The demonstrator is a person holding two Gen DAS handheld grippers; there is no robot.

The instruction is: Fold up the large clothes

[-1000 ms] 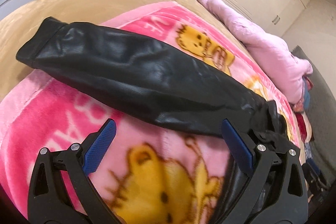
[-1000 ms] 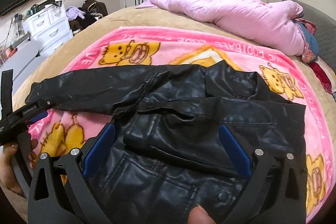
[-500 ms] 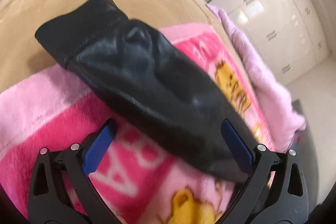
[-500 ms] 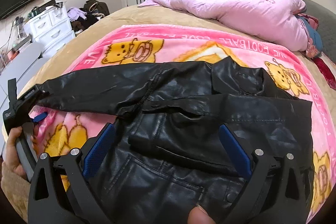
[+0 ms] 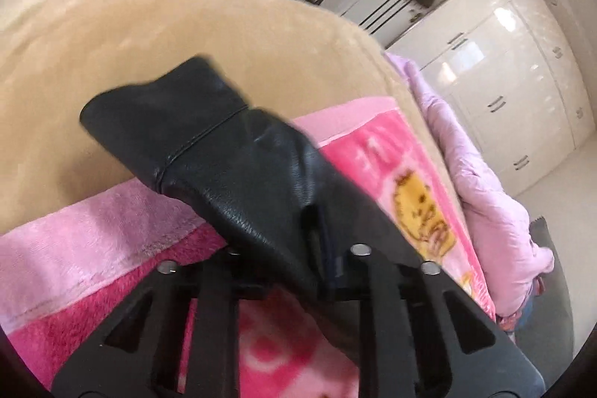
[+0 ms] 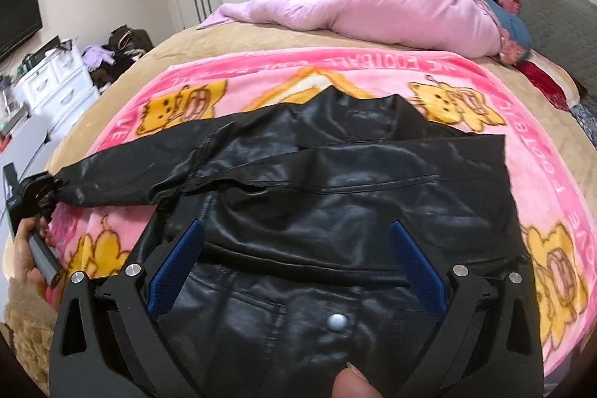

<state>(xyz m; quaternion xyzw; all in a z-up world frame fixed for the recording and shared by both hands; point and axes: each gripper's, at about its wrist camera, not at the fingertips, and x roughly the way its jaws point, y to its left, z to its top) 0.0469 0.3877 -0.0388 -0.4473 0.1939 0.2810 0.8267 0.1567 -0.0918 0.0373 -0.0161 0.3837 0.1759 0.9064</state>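
Right wrist view takes in the bed point(image 6: 261, 36) with its tan cover, and on that a pink blanket point(image 6: 377, 69) printed with yellow bears. A lilac quilt point(image 6: 391, 10) lies heaped along the far side, clear of the work. Spread on the blanket is the jacket point(image 6: 354, 196), black and leather-look, front up, collar toward the far side, snap near the camera. Its body still lies flat and unfolded. One sleeve point(image 6: 149, 166) stretches out toward the blanket's edge, where the left gripper point(image 6: 48, 191), held in a hand point(image 6: 26, 256), has it by the cuff end.

Left wrist view shows that grip close up: the jaws have just been closing and now pinch the sleeve point(image 5: 224, 166) a little behind the cuff, which sticks out past the blanket over the tan cover. The right gripper point(image 6: 294, 271) hangs over the jacket's lower front with its jaws wide and nothing between the blue pads point(image 6: 175, 267).

My judgement is that folding has barely begun: the sleeve is caught but not yet laid across the body, and the other sleeve and the body folds remain
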